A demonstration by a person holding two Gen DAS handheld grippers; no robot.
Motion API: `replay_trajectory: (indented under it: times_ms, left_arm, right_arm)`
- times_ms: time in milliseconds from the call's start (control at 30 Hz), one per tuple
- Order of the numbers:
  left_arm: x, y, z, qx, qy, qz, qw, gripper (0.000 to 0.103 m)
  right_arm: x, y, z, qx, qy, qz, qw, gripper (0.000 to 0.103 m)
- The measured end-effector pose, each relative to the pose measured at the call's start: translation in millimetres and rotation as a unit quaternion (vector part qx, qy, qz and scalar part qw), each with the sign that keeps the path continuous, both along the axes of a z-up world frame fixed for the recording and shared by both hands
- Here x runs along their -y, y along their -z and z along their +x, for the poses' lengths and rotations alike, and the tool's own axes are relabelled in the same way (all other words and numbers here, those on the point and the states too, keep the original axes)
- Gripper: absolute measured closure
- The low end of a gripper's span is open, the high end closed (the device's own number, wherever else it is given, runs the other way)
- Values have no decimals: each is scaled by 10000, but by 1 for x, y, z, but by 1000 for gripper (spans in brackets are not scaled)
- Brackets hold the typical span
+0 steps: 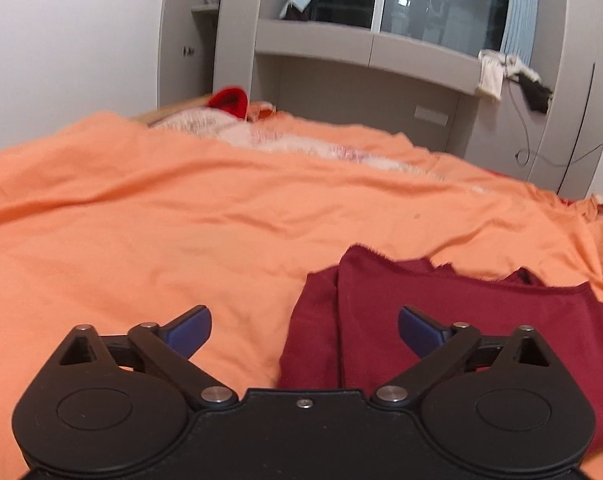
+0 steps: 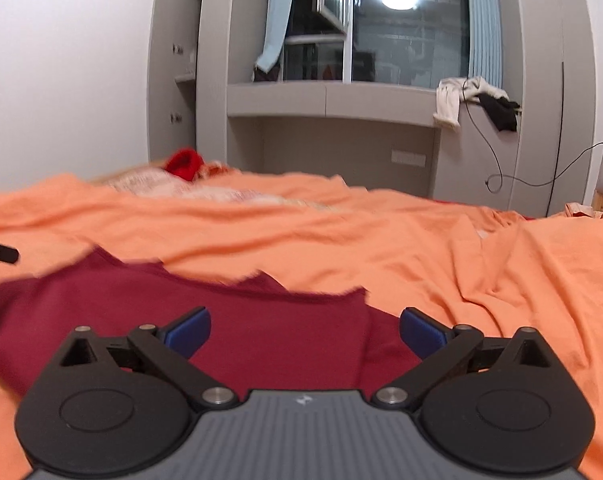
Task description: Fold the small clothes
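Left claw (image 1: 304, 330) jaws apart, empty; right claw (image 2: 305, 330) same, hovering over shirt. Dark red shirt (image 1: 441, 320) lies on bed's orange sheet (image 1: 161, 232), one side panel already folded over. I judge folding partly done; further folds remain. Right view alone shows black tip of other claw at shirt's left edge; left view shows doubled left edge.
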State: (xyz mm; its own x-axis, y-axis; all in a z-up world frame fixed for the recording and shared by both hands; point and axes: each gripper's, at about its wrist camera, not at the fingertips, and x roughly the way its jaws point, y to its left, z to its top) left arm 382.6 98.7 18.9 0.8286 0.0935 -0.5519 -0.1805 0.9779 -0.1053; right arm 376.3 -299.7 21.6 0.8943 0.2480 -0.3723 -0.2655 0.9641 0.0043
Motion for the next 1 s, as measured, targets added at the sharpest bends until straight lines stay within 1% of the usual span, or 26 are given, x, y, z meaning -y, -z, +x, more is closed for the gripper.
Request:
replay_trajectory:
  times_ms: [67, 133, 267, 367, 533, 633, 733, 833, 1000]
  left_arm:
    - [2, -7, -13, 143, 10, 51, 9999, 1]
    - [3, -10, -25, 209, 21, 60, 9998, 1]
    - [5, -11, -42, 263, 11, 77, 9996, 1]
    - [4, -10, -54, 307, -63, 98, 9995, 1]
    - [-7, -5, -78, 433, -195, -314, 9984, 1]
    - [-14, 2, -86, 324, -172, -643, 9973, 1]
    - [-21, 11, -83, 126, -105, -877, 9960, 1]
    - [-26, 21, -78, 21, -52, -1037, 9946, 1]
    - [-26, 37, -68, -23, 1, -1087, 9941, 1]
  right_arm:
    - [-5, -9, -16, 148, -26, 211, 9997, 0]
    - [-10, -18, -28, 284, -29, 313, 9991, 0]
    - [-23, -29, -53, 635, 23, 325, 9974, 0]
    - [-29, -30, -63, 714, 143, 350, 9967, 0]
    - [-31, -25, -82, 702, 373, 634, 9948, 0]
    - [-33, -15, -90, 599, 481, 745, 9943, 0]
    - [-39, -1, -96, 502, 465, 638, 9956, 0]
    - [-53, 6, -94, 370, 183, 442, 9982, 0]
    - [-79, 20, -94, 493, 122, 122, 9986, 0]
